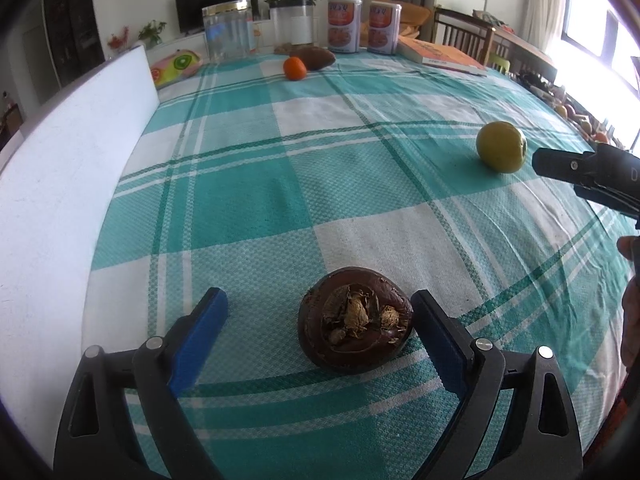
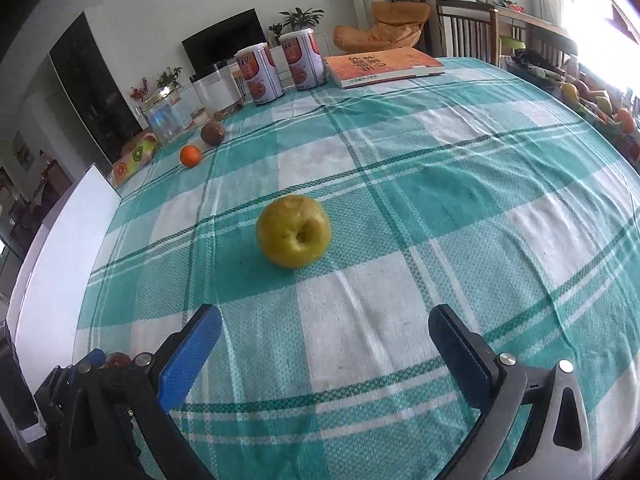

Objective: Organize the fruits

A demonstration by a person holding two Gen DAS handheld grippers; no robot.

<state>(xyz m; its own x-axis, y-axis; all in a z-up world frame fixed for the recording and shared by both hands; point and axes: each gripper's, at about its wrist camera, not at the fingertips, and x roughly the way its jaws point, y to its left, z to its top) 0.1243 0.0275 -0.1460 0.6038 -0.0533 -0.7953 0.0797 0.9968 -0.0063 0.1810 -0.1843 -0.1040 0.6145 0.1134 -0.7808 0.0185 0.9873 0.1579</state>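
A dark brown mangosteen [image 1: 354, 319] lies on the checked tablecloth between the fingers of my open left gripper [image 1: 320, 312], close to the right finger, untouched by the left one. A yellow-green apple [image 2: 293, 231] [image 1: 501, 146] lies ahead of my open, empty right gripper [image 2: 325, 326], well beyond its fingertips. In the left wrist view the right gripper [image 1: 560, 166] comes in from the right edge, just beside the apple. An orange [image 1: 295, 68] [image 2: 190, 155] and a brown fruit [image 1: 314, 57] [image 2: 212, 133] lie at the far end.
A white foam board [image 1: 64, 184] stands along the table's left side. At the far end stand a clear jar [image 1: 228, 30], two printed canisters [image 1: 344, 24], a book [image 2: 382, 66] and a fruit-print box [image 1: 174, 66]. A pile of fruit [image 2: 600, 108] sits off the right edge.
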